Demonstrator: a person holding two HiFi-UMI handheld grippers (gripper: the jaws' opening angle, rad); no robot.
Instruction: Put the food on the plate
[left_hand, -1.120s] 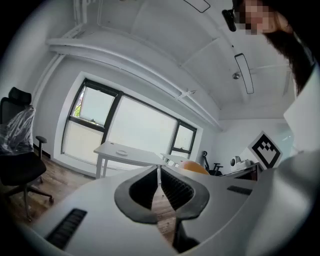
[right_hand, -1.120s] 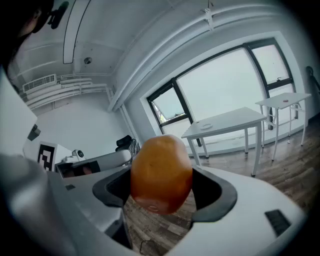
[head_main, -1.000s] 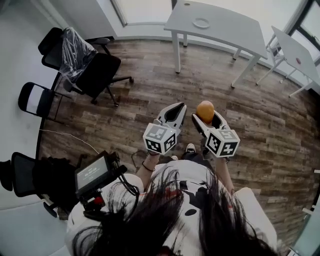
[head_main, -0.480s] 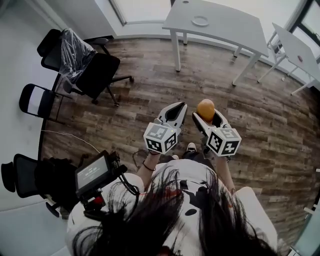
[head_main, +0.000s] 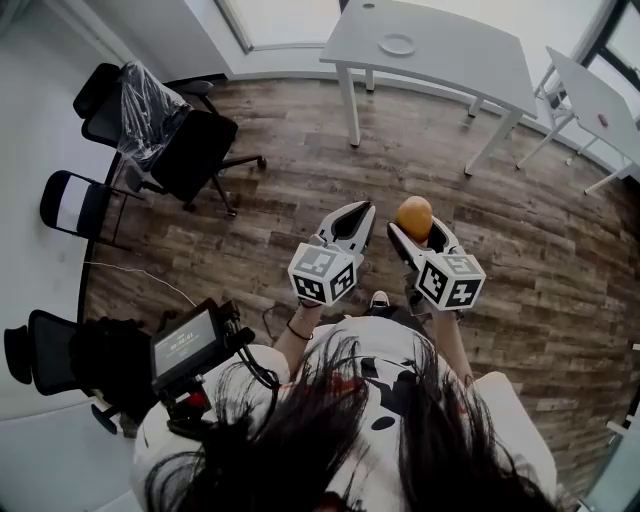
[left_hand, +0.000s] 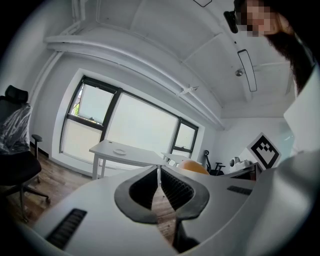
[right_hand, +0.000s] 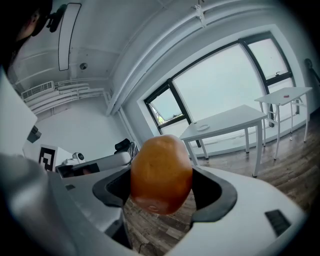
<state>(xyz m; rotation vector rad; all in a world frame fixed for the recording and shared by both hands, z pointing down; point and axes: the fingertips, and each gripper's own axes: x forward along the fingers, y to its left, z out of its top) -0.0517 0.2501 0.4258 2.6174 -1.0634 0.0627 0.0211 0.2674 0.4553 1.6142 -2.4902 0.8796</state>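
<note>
Far left, by the wall: a folding chair (head_main: 68, 203), then a plastic-wrapped chair (head_main: 150, 100) and a black office chair (head_main: 200, 150) close together. All stand on the wood-plank floor (head_main: 280, 205), which runs the width of the room.

Centre: the left gripper (head_main: 358, 212) is held out over the floor with its jaws closed tip to tip and nothing between them. Just beside it but apart, the right gripper (head_main: 416, 224) is clamped on the food (head_main: 414, 215) — a round, orange-brown piece, seated between both pads and raised clear of the floor.

Beyond the grippers, a white table (head_main: 460, 60) stands before the window (head_main: 290, 20). The plate (head_main: 397, 45) — small, round, pale — lies flat on the tabletop, well apart from the food.

Far right: a second white table (head_main: 600, 105), set at an angle to the first.
</note>
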